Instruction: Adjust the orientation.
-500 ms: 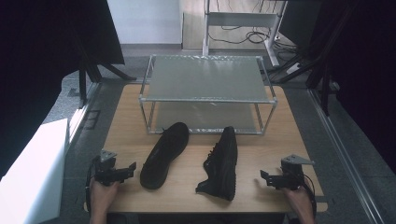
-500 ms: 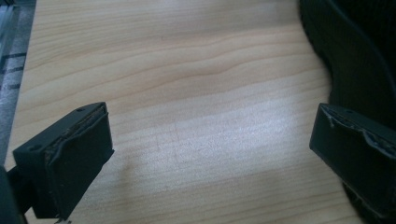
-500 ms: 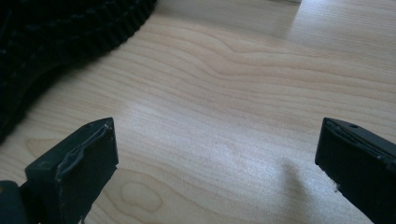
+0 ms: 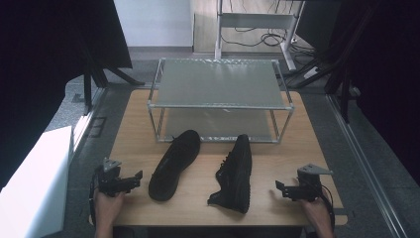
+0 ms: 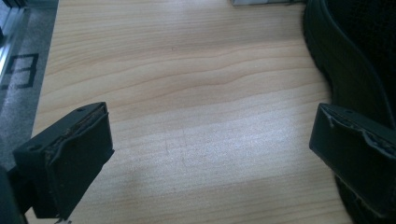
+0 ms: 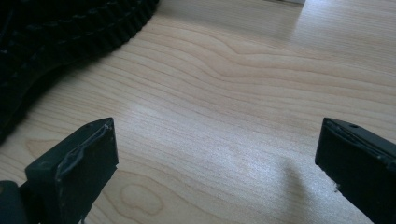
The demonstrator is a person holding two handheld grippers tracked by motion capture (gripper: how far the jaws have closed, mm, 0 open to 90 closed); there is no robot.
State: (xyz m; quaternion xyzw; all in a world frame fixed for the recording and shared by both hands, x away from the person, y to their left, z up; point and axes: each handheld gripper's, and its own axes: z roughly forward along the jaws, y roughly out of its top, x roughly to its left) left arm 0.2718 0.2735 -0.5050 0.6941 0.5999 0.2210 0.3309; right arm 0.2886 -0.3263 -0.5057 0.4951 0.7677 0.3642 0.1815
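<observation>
We hold both tools, left (image 4: pixel 132 179) and right (image 4: pixel 282 189), gaping wide and empty at the counter's (image 4: pixel 133 124) 7 and 5 o'clock, flanking two black shoes (image 4: pixel 176 163), probably readying grasps.

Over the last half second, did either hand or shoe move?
No visible change. The left tongs and right tongs rest open near the table's front corners, holding nothing. The left shoe and right shoe lie where they were, before the rack.

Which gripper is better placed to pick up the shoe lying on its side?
Right. The right gripper sits open beside the tipped shoe; the left gripper has the upright shoe in between.
</observation>
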